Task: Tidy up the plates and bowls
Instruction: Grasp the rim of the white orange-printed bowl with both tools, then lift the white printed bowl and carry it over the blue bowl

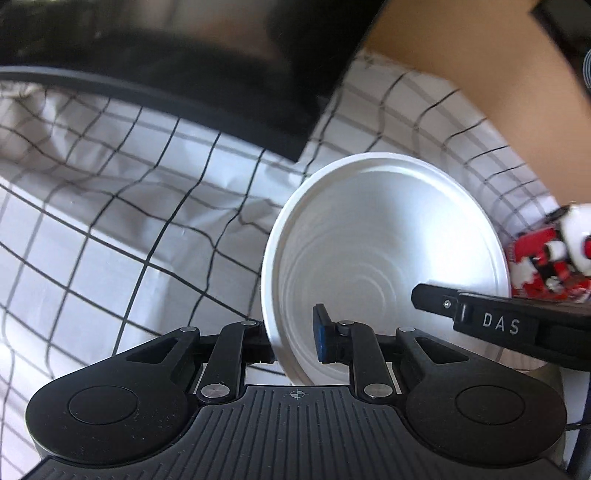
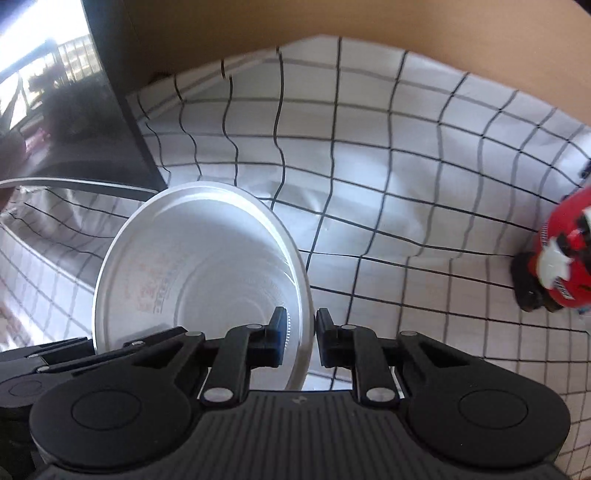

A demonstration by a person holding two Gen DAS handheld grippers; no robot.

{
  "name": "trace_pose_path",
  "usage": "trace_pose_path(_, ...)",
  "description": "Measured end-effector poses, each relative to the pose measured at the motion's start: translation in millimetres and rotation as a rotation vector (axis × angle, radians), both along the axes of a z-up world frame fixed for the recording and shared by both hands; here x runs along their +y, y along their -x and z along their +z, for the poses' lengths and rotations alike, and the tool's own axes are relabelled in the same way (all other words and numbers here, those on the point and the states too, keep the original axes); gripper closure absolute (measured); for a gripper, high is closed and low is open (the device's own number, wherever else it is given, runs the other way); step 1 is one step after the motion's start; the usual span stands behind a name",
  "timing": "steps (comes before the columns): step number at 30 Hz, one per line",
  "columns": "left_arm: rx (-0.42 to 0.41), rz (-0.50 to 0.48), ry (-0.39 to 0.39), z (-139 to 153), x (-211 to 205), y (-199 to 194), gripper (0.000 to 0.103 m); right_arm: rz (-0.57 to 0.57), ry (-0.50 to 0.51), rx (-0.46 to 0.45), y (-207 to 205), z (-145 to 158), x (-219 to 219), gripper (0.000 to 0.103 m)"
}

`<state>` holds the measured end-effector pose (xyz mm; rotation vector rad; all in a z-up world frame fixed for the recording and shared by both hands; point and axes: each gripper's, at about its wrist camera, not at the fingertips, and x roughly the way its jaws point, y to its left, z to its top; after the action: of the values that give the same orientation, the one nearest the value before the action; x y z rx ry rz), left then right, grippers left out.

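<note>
On the checked cloth (image 2: 406, 166), both grippers' jaws clamp the white bowl's (image 1: 388, 240) rim (opposite edges)

This looks like a room in a home, set up on a table rather than a bench. A white tablecloth (image 2: 388, 177) with a thin black grid lies rumpled over the surface, and a plain tan wall (image 2: 406, 22) stands close behind it. A dark glossy screen (image 2: 85, 147) leans at the back, mirroring a bright window. A white disposable bowl (image 2: 199, 266) and a small red toy (image 2: 565, 258) sit on the cloth, ordinary household things.
</note>
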<state>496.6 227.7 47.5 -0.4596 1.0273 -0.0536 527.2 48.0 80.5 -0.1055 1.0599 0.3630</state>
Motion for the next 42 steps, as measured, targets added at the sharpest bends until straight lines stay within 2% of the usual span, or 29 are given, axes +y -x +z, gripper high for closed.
trace_pose_path(9, -0.086, 0.021, -0.010, 67.0, -35.3, 60.4, 0.083, 0.083, -0.058, -0.082, 61.4, 49.1, -60.5, 0.086)
trace_pose_path(14, -0.080, 0.002, -0.065, 98.6, -87.7, 103.1, 0.083, 0.133, -0.098, -0.106, 104.6, 71.3, -120.0, 0.086)
trace_pose_path(19, -0.050, -0.084, -0.084, 112.7, -146.4, 134.8, 0.083, 0.134, -0.127, -0.149, 144.0, 85.8, -191.4, 0.086)
trace_pose_path(24, -0.027, -0.202, -0.031, 107.5, -214.1, 145.5, 0.083, 0.078, -0.101, -0.178, 169.1, 81.5, -271.0, 0.086)
trace_pose_path(28, 0.033, -0.311, 0.009, 88.7, -269.9, 148.9, 0.081, -0.013, -0.080, -0.146, 174.3, 61.5, -325.3, 0.086)
trace_pose_path(31, 0.071, -0.351, 0.025, 74.9, -297.8, 143.9, 0.080, -0.076, -0.089, -0.126, 176.1, 48.6, -357.0, 0.086)
trace_pose_path(35, 0.080, -0.354, -0.002, 67.5, -317.0, 124.4, 0.082, -0.142, -0.123, -0.097, 167.3, 34.1, -376.1, 0.086)
trace_pose_path(38, 0.094, -0.380, -0.036, 62.1, -327.1, 111.0, 0.080, -0.174, -0.141, -0.042, 157.3, 18.4, -383.5, 0.086)
trace_pose_path(42, 0.144, -0.399, 0.017, 44.8, -326.1, 98.6, 0.081, -0.217, -0.128, 0.010, 146.0, -3.0, -387.9, 0.085)
